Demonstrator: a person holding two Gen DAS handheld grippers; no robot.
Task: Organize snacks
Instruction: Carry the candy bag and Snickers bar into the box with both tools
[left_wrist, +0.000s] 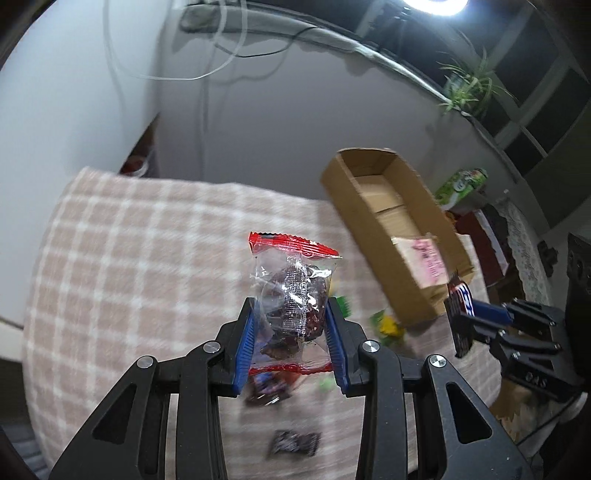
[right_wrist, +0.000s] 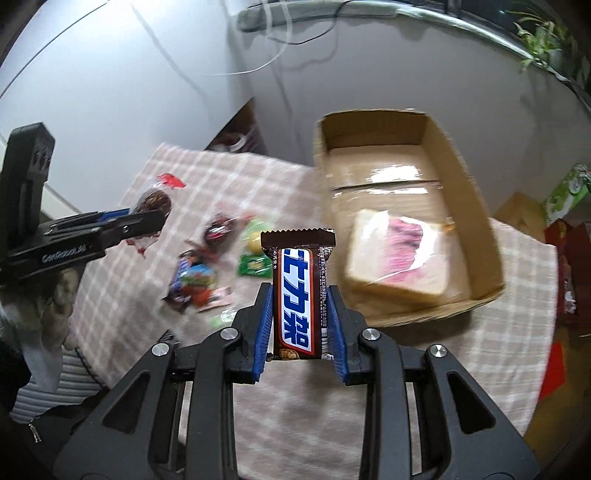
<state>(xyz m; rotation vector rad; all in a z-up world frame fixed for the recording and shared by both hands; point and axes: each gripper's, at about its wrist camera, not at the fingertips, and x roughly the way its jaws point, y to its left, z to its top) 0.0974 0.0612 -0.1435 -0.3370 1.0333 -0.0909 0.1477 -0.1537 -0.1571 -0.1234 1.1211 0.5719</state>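
My left gripper (left_wrist: 290, 314) is shut on a clear snack packet with red ends and dark contents (left_wrist: 291, 288), held above the checked tablecloth (left_wrist: 129, 258). My right gripper (right_wrist: 299, 299) is shut on a brown chocolate bar with a blue and white label (right_wrist: 297, 291), held upright just left of the open cardboard box (right_wrist: 491, 229). A wrapped slice of bread with pink print (right_wrist: 399, 254) lies in the box. The box also shows in the left wrist view (left_wrist: 340, 184), with the right gripper (left_wrist: 465, 314) at its near end.
Several loose snacks lie on the cloth: a colourful packet (right_wrist: 194, 282), a green and yellow one (right_wrist: 255, 254), a dark red one (right_wrist: 219, 229), a dark wrapper (left_wrist: 295, 443). A green carton (right_wrist: 569, 192) and red items stand right of the table. A wall with cables lies behind.
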